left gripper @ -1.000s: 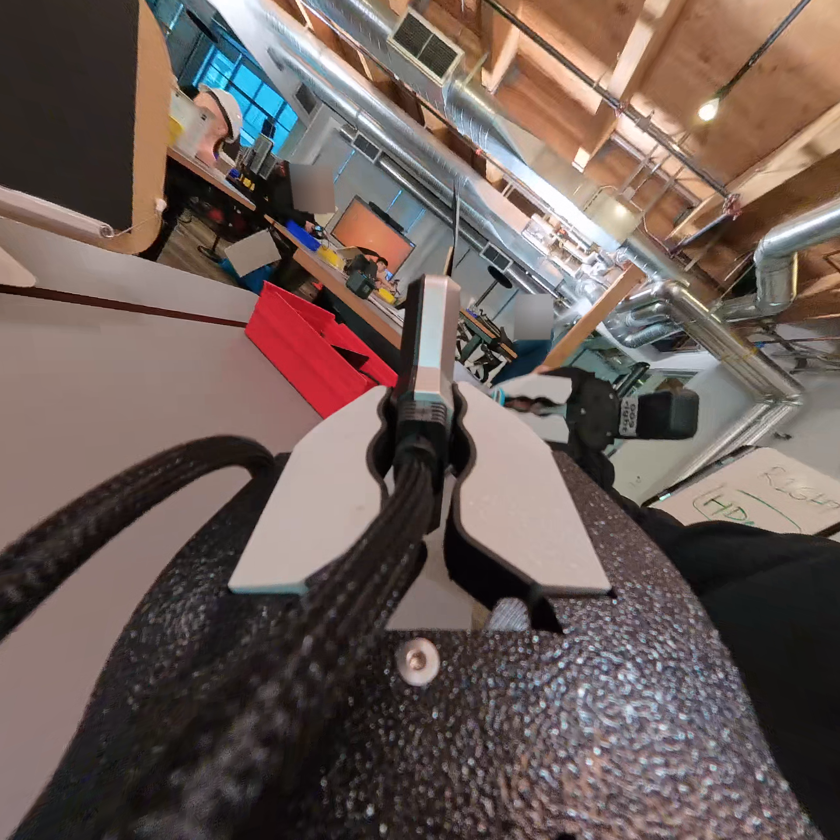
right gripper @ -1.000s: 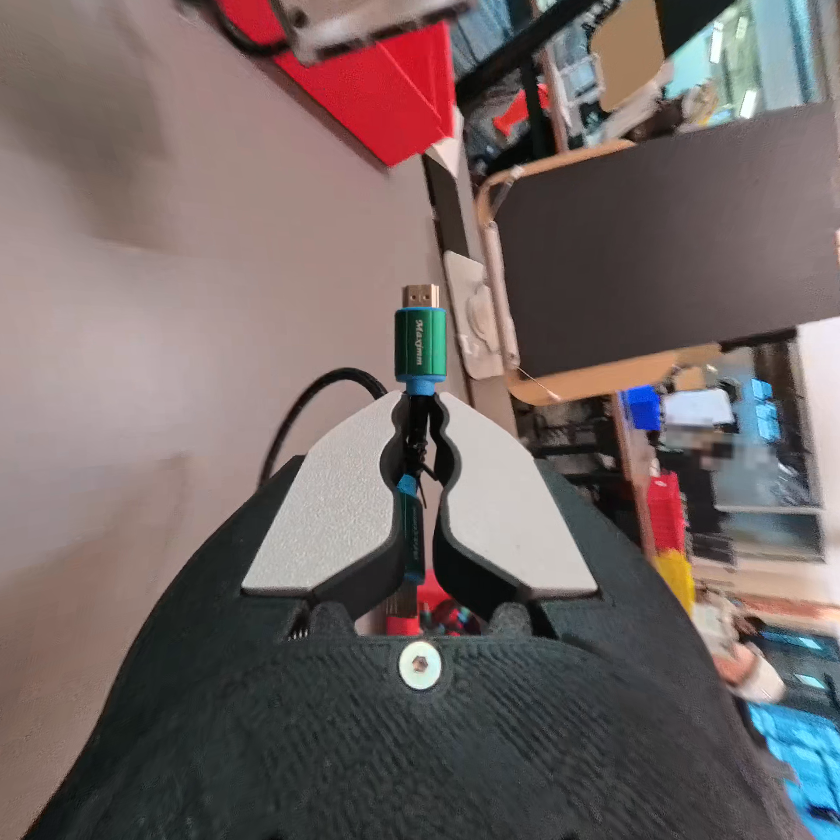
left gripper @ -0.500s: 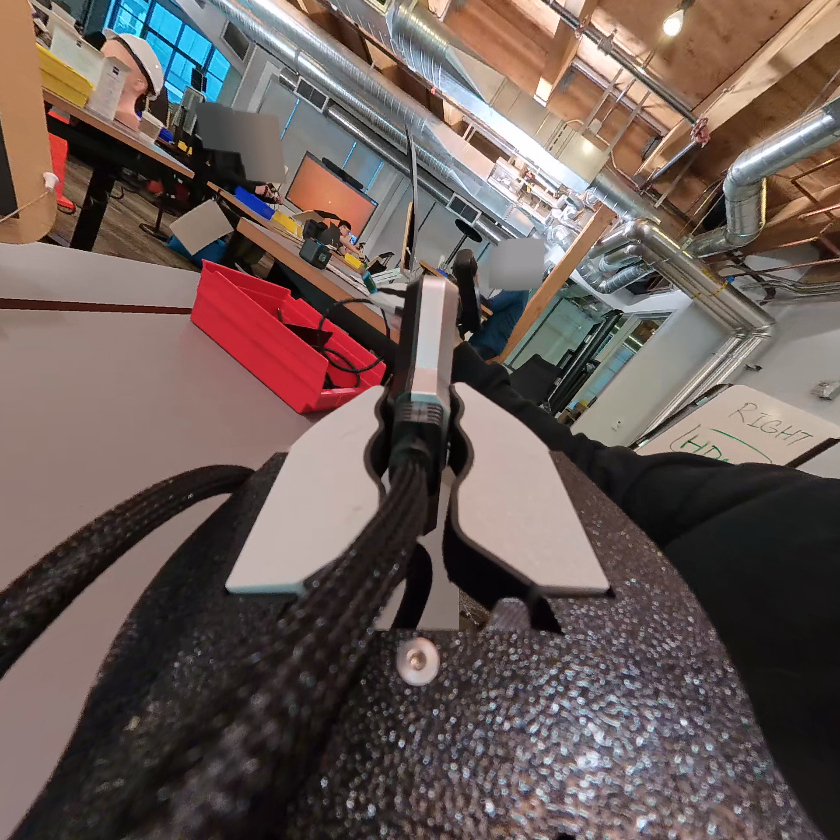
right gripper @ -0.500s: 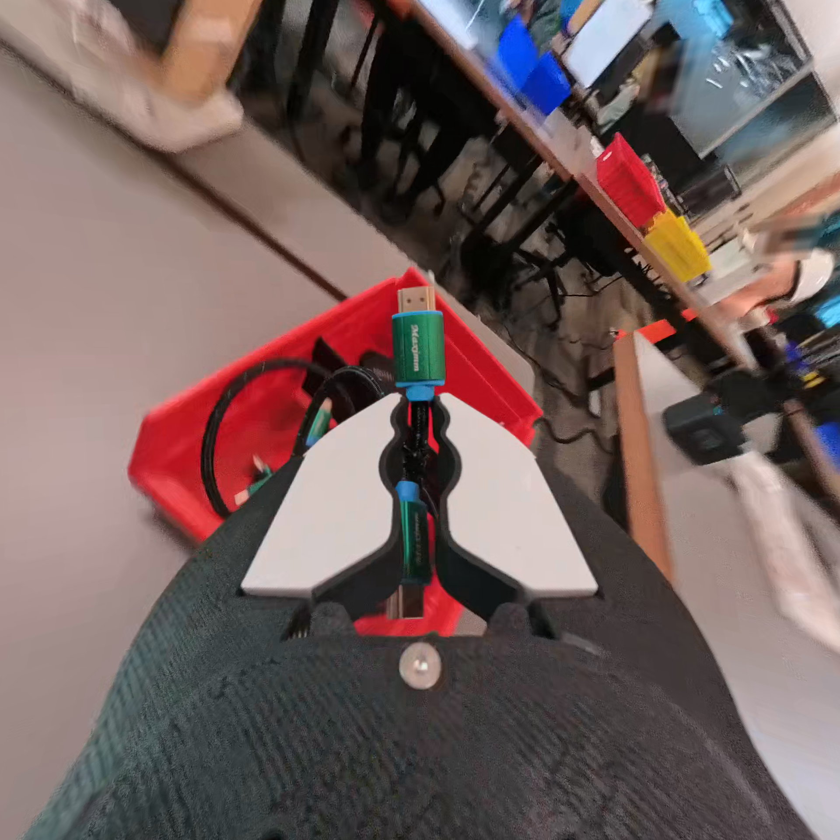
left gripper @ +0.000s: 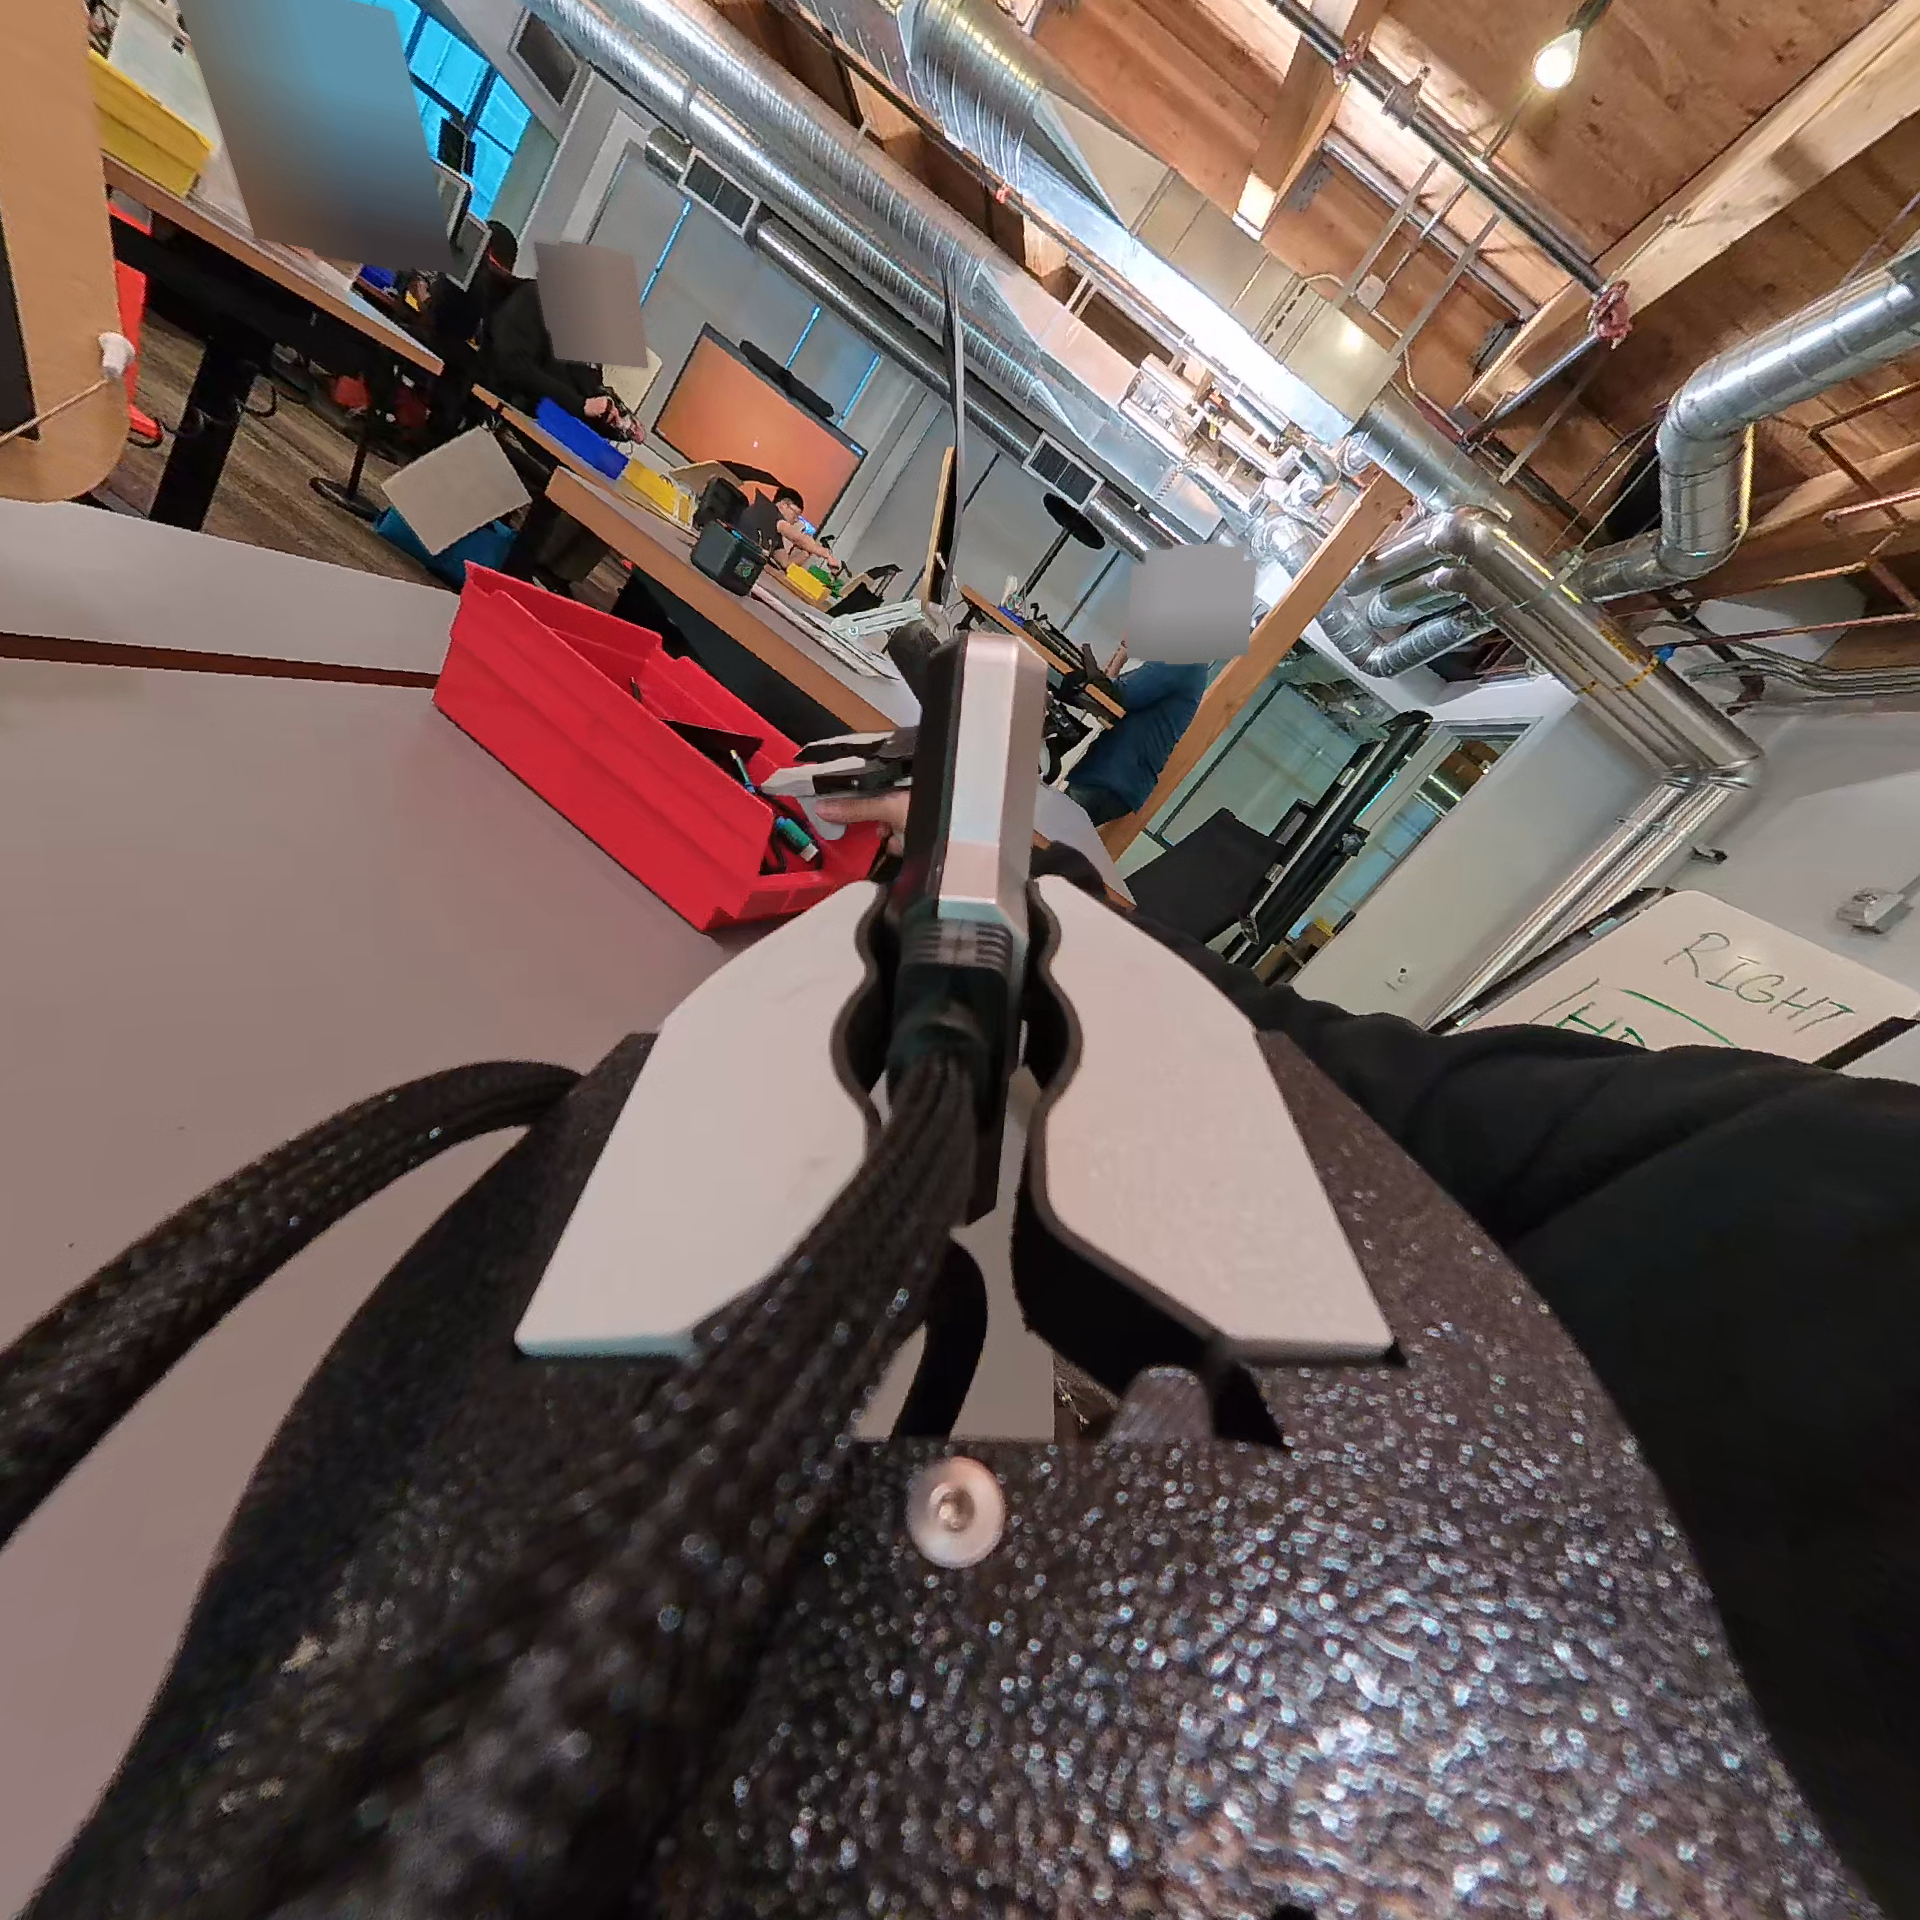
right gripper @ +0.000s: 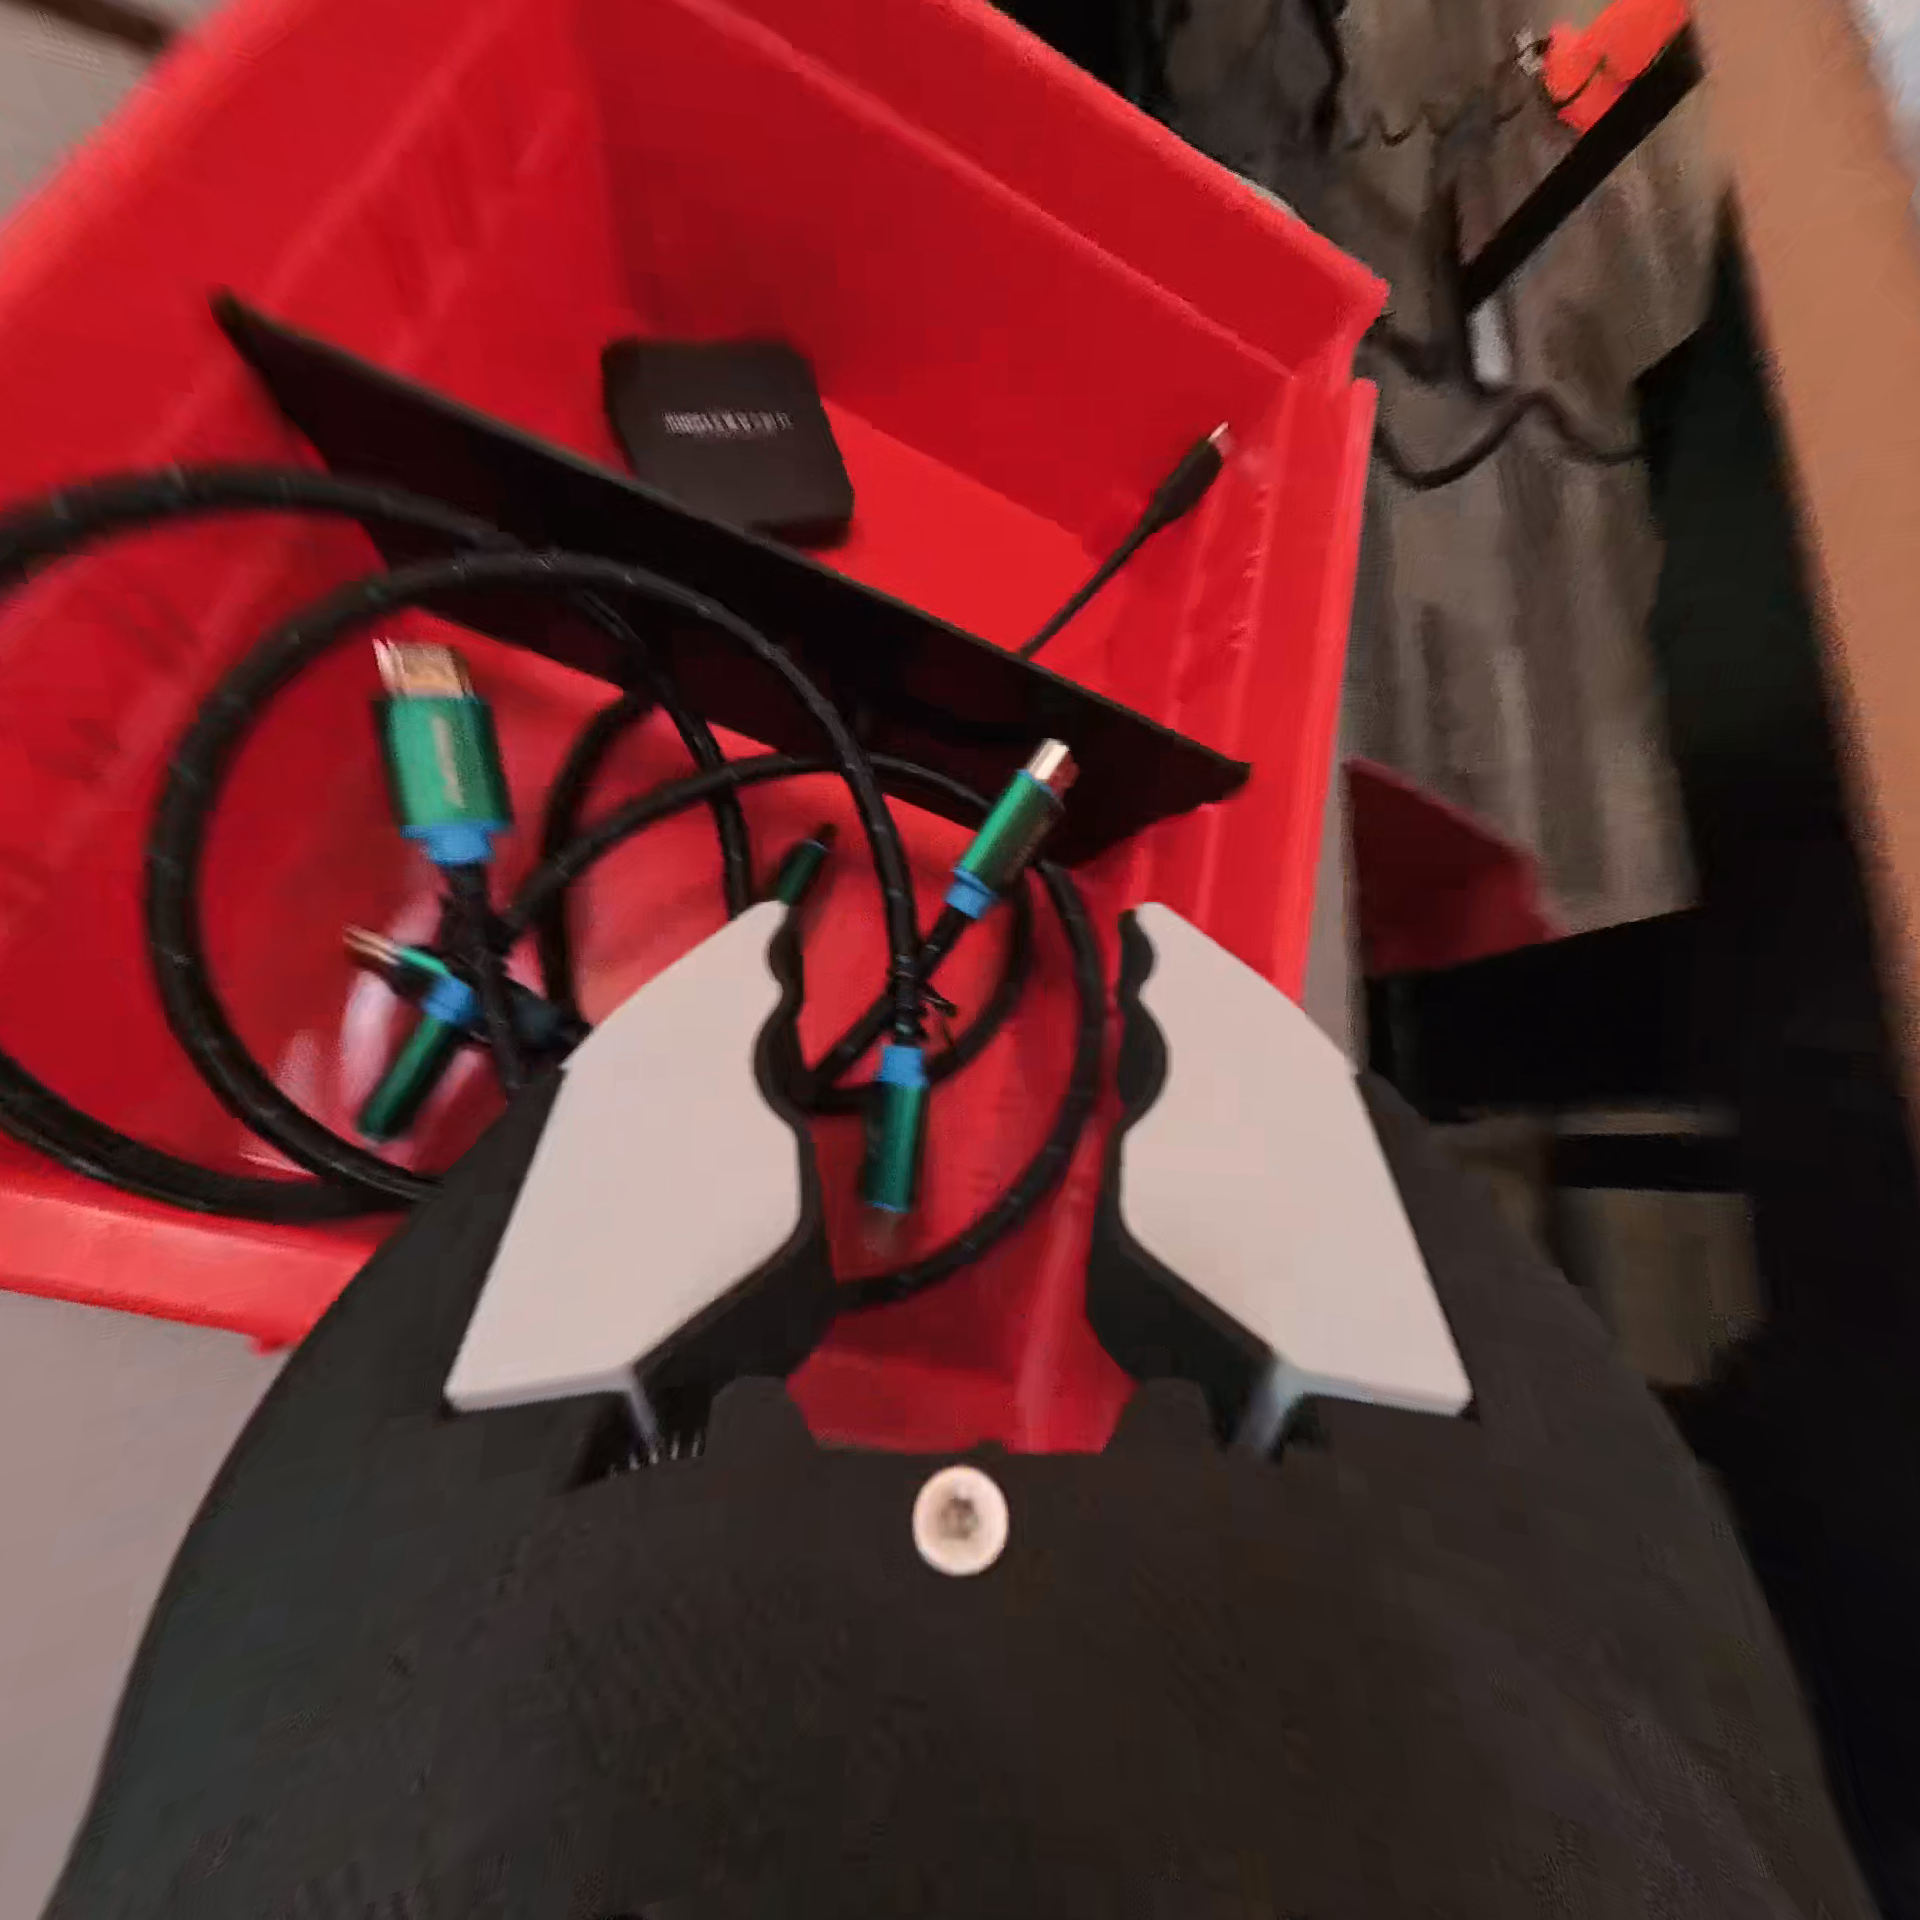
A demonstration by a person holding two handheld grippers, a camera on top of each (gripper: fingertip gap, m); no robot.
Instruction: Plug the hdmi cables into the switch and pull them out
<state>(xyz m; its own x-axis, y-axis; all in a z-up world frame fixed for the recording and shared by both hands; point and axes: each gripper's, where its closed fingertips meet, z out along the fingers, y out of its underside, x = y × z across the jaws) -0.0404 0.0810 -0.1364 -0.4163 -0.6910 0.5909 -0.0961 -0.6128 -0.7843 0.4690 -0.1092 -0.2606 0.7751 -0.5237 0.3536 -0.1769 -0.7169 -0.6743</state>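
My left gripper (left gripper: 956,904) is shut on the silver and black HDMI switch (left gripper: 977,748) and holds it upright above the table. The switch's thick braided black cable (left gripper: 312,1195) loops back to the left. My right gripper (right gripper: 956,920) is open and empty over the red bin (right gripper: 935,208). An HDMI cable with green plugs (right gripper: 1013,821) lies in the bin just below and between its fingers. A second green-plug cable (right gripper: 442,769) lies coiled to the left. In the left wrist view the right gripper (left gripper: 842,774) shows over the red bin (left gripper: 623,769).
The bin holds a black divider (right gripper: 727,582), a small black box (right gripper: 727,436) and a thin black lead (right gripper: 1164,520). It stands at the far edge of the grey table (left gripper: 260,883). A person's black sleeve (left gripper: 1558,1195) reaches across on the right. A whiteboard (left gripper: 1714,997) stands beyond.
My right gripper has swung over the red bin and opened, and the green-plug HDMI cable it held now lies in the bin. My left gripper still holds the switch.
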